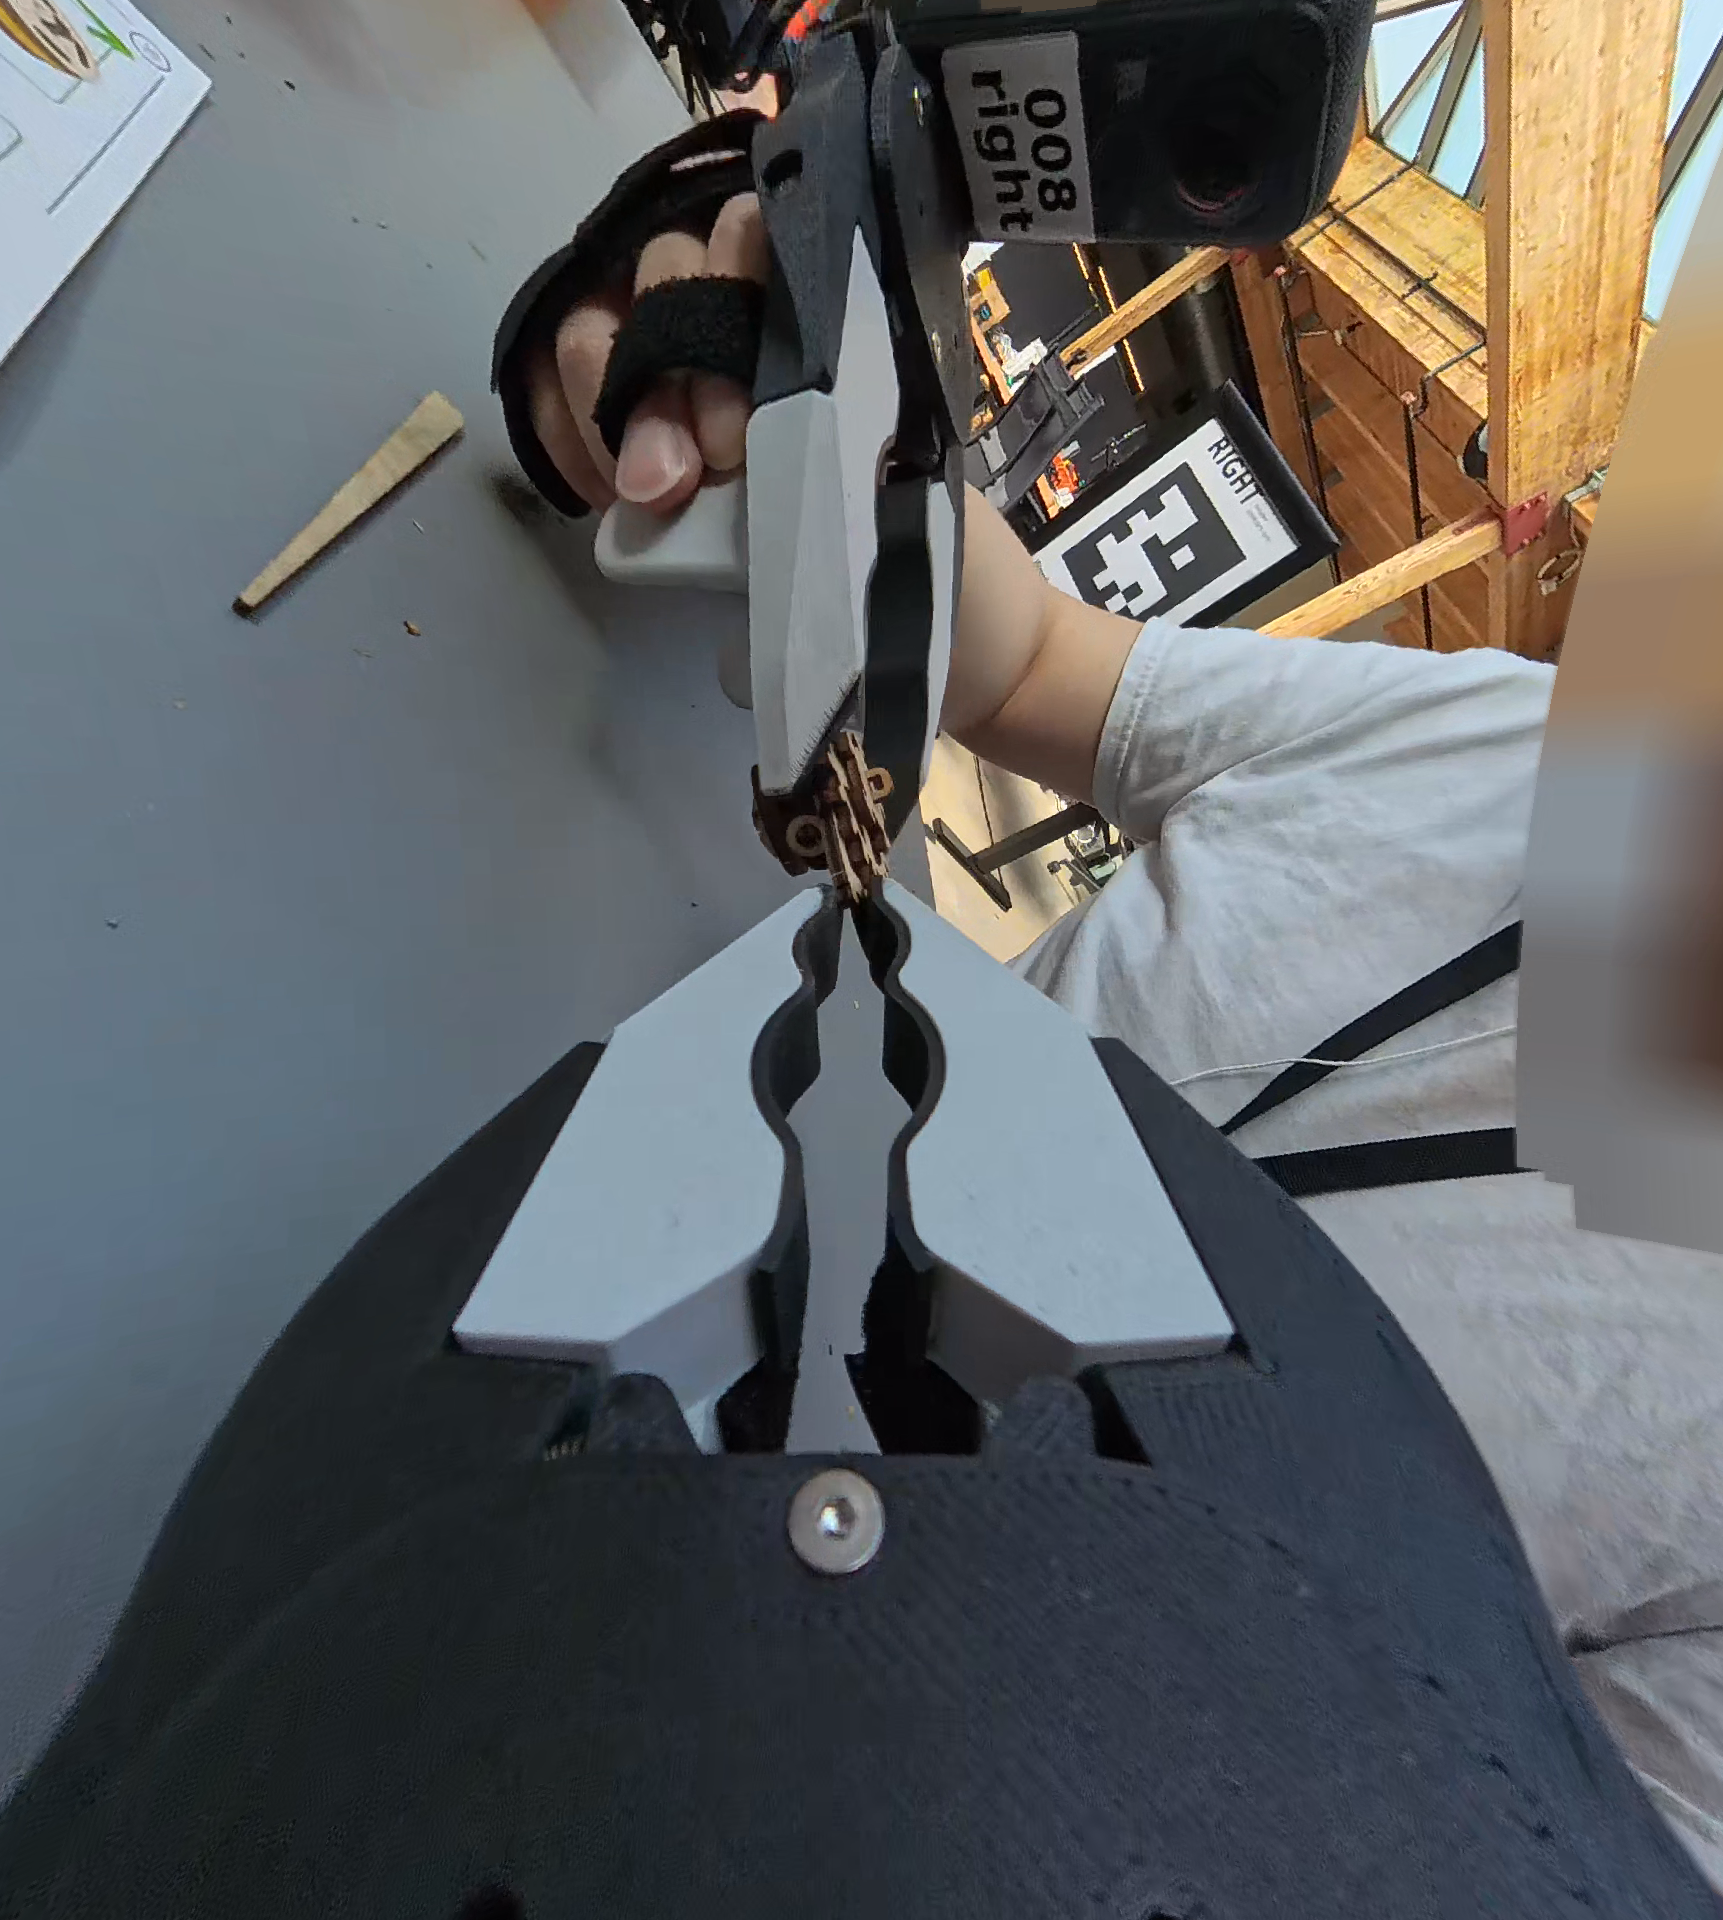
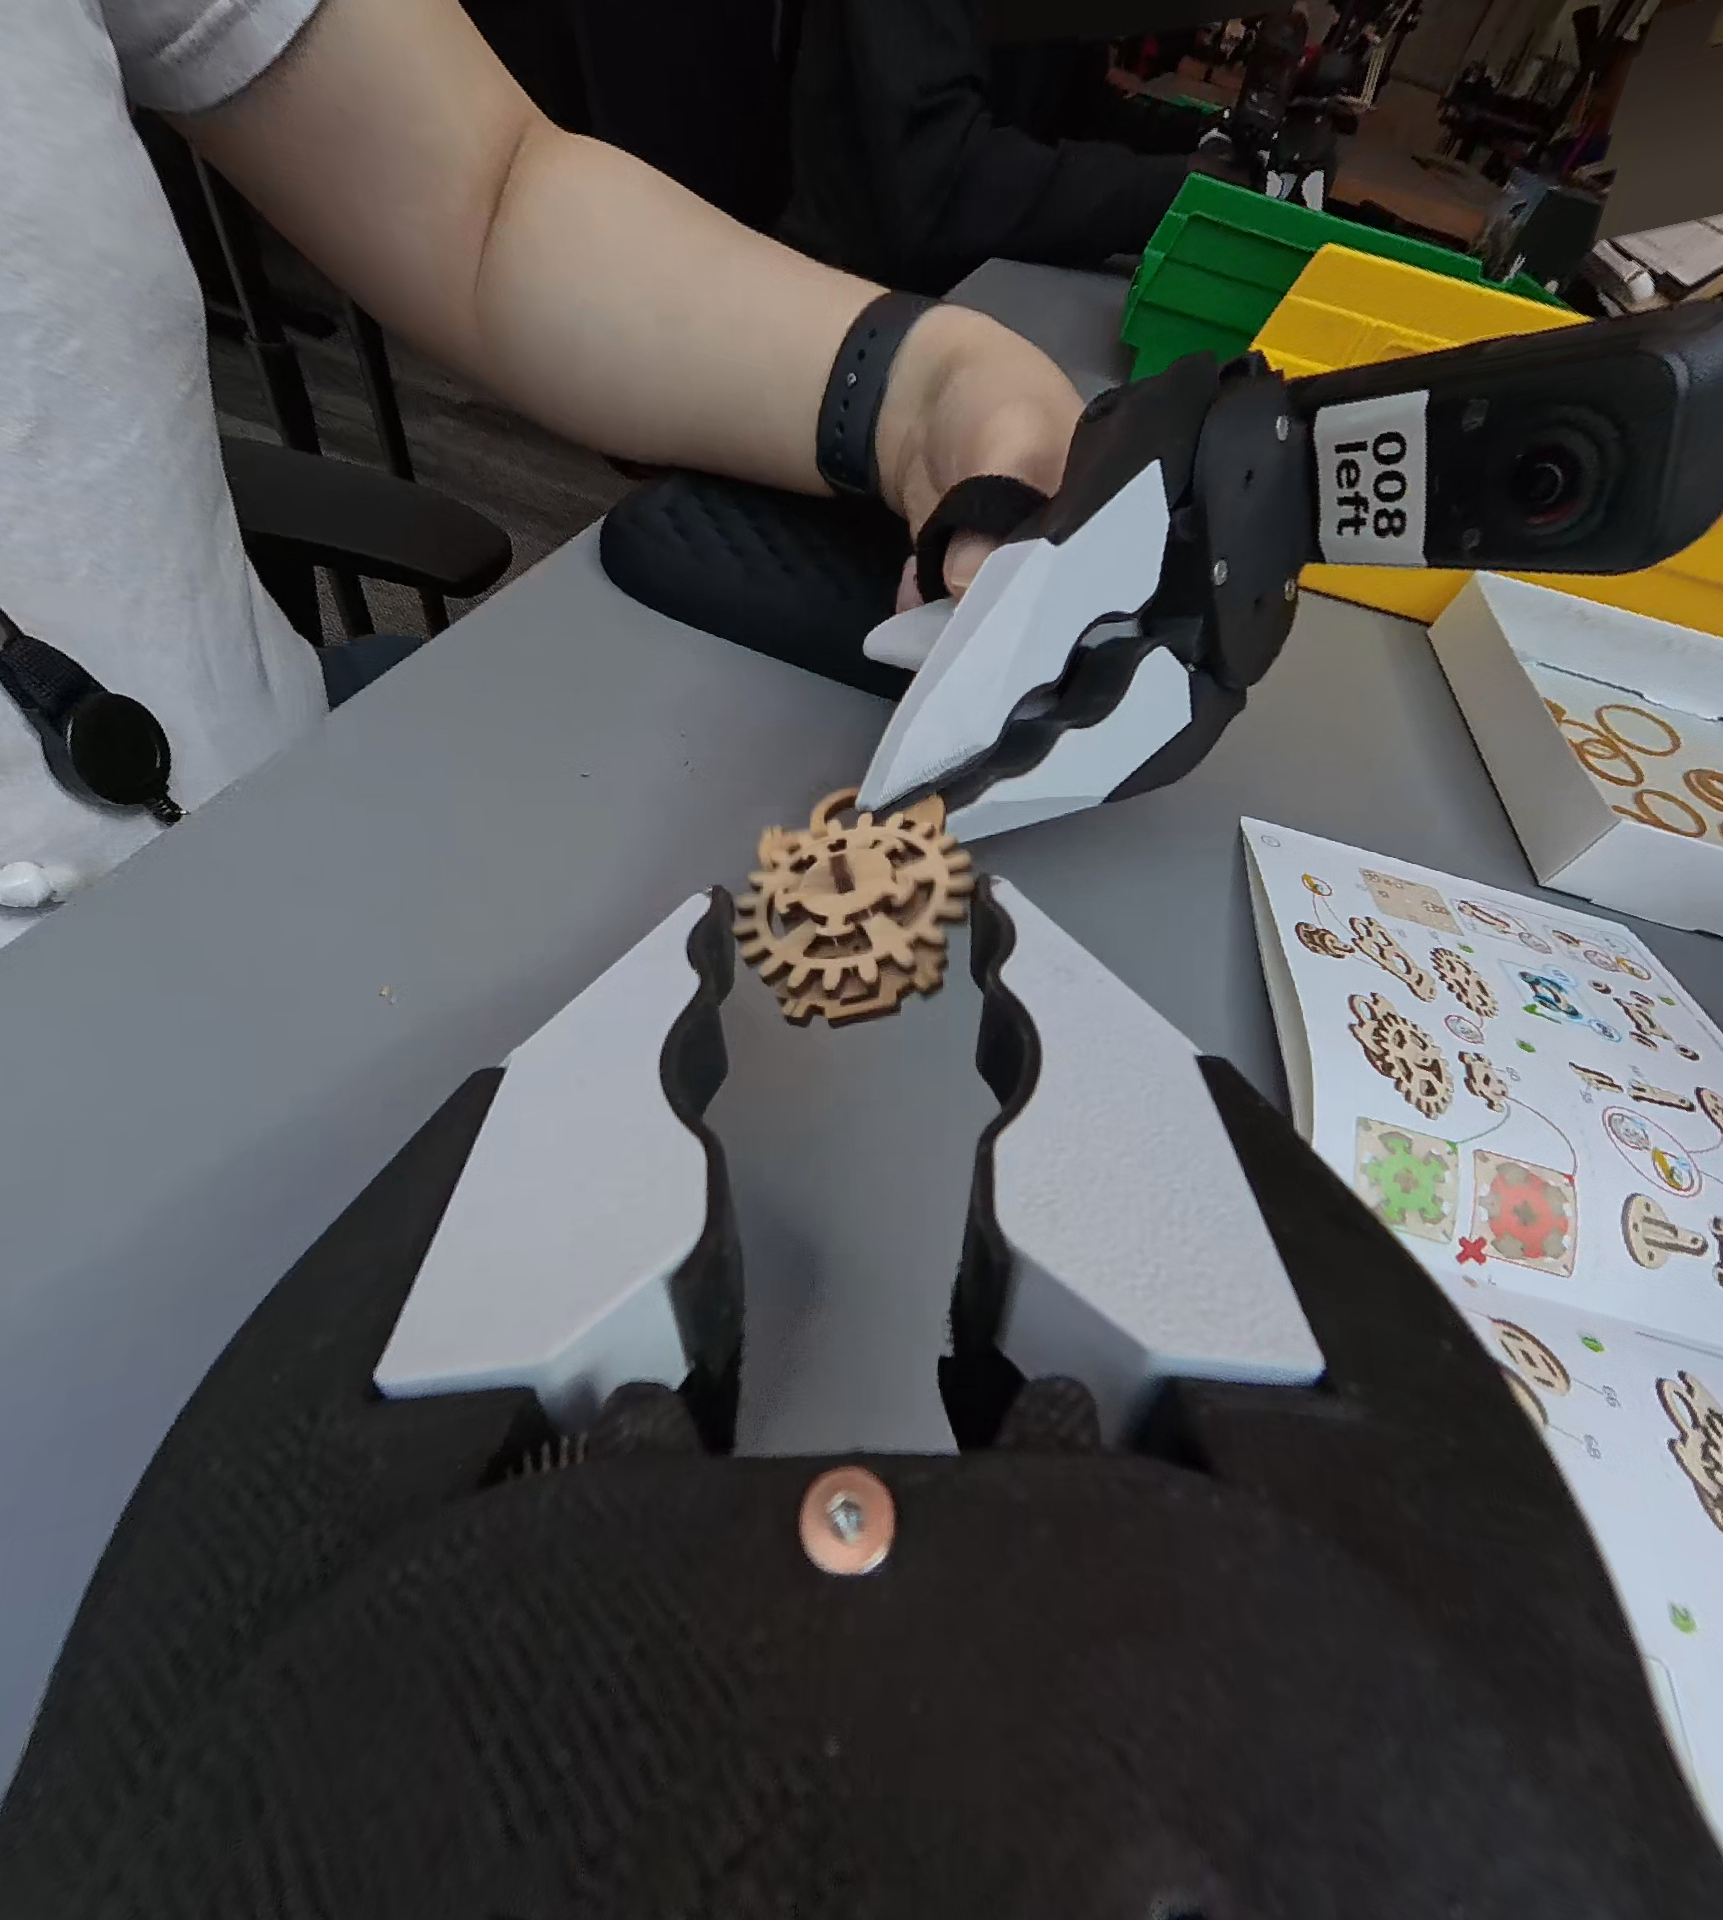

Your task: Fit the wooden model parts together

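A small wooden gear assembly [image 2: 852, 925], several stacked toothed discs, hangs in the air above the grey table [image 2: 421, 935]. My right gripper [image 2: 852, 904] has its jaws apart by the gear's width, and its fingertips [image 2: 722, 920] press on the gear's two sides. My left gripper [image 2: 909, 816] comes in from the upper right and is shut on the gear's top edge. In the left wrist view the left gripper [image 1: 852, 904] pinches the thin edge of the gear assembly [image 1: 831, 826] from below, and the right gripper [image 1: 826, 774] holds it from above.
An instruction sheet [image 2: 1563, 1143] lies right of the grippers. A white box [image 2: 1522, 831] with wooden rings stands behind it, with yellow [image 2: 1439, 301] and green [image 2: 1221, 260] bins farther back. A loose wooden stick [image 1: 348, 509] lies on the table. The person's torso is close by. Left and right tips are no more than a few centimetres apart.
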Demonstrator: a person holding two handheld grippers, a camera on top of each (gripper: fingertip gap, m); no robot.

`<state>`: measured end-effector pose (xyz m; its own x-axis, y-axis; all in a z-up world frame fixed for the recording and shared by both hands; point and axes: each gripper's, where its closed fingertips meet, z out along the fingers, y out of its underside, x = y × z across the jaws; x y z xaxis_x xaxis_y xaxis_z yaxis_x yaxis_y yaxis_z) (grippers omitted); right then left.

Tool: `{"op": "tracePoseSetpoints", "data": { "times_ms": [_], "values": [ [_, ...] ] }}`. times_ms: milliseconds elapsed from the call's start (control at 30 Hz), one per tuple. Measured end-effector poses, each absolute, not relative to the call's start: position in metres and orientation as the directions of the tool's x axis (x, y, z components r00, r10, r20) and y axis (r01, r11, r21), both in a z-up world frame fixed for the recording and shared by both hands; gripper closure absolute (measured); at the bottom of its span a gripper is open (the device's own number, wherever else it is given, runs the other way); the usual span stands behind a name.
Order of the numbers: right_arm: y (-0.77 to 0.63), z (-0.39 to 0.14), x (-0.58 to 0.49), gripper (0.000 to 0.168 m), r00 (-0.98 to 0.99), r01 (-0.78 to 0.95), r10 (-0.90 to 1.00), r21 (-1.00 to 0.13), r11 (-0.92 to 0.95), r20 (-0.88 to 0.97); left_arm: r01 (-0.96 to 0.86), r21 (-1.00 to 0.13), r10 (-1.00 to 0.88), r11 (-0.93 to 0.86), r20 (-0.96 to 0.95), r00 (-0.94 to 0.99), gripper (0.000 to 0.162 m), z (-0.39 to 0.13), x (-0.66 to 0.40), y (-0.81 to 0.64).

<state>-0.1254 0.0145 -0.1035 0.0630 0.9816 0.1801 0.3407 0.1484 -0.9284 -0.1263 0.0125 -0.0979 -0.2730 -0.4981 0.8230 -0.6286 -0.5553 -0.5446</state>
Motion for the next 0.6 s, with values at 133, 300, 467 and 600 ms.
{"op": "tracePoseSetpoints", "data": {
  "times_ms": [133, 300, 467, 600],
  "values": [
    [0.035, -0.100, -0.116, 0.109, 0.176, 0.328, 0.973, -0.941, 0.085, 0.149, -0.566, -0.463, -0.479, -0.682, 0.868, -0.132, 0.162, -0.106, -0.120, 0.025],
    [0.048, -0.104, -0.099, 0.108, 0.265, 0.360, 0.958, -0.933, 0.009, 0.111, -0.409, -0.348, -0.428, -0.844, 0.896, 0.120, 0.162, -0.128, -0.117, 0.049],
    [0.057, -0.115, -0.094, 0.109, 0.322, 0.407, 0.944, -0.910, -0.073, 0.069, -0.265, -0.366, -0.429, -0.892, 0.870, 0.242, 0.162, -0.139, -0.116, 0.057],
    [0.061, -0.115, -0.090, 0.109, 0.349, 0.417, 0.935, -0.904, -0.090, 0.067, -0.207, -0.347, -0.394, -0.915, 0.879, 0.267, 0.161, -0.143, -0.119, 0.056]
  ]
}}
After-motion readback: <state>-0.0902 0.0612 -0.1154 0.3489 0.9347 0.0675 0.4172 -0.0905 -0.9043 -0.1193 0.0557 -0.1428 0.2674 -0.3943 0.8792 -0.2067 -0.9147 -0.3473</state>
